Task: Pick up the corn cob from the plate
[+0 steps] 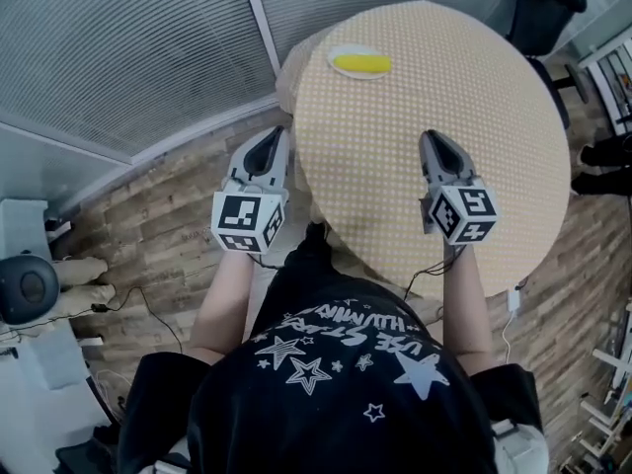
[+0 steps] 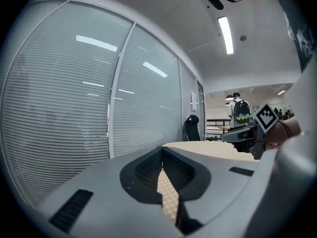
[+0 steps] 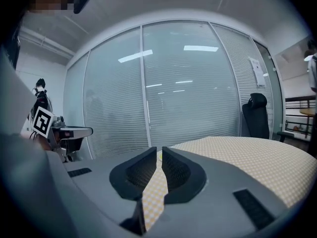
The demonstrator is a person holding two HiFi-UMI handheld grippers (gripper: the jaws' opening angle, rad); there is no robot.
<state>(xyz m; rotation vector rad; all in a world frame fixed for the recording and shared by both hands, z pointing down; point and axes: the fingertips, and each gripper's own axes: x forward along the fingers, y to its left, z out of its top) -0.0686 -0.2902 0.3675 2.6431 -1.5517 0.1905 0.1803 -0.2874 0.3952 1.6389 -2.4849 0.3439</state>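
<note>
1. At the far edge of the round table, the corn cob lies on a white plate. It is yellow and lies lengthwise across the plate, with neither gripper touching it.
2. Left gripper: it is held off the table's near-left edge, over the wood floor, pointing ahead. It is well apart from the plate.
3. Left jaws, in the left gripper view: the tips are pressed together with nothing between them. Checked cloth shows through the gap lower down.
4. Right gripper: it is held over the near part of the table and points ahead. It too is well short of the plate.
5. Right jaws, in the right gripper view: all but together, with a thin slit at the tips and nothing gripped. Only cloth shows behind them.
6. The two grippers sit about level with each other, and the table's near-left edge runs between them.
7. Surroundings: a glass wall with blinds curves behind the table at left. A black chair stands past the table's far right.
8. The person's black shirt with white stars fills the bottom of the head view.
</note>
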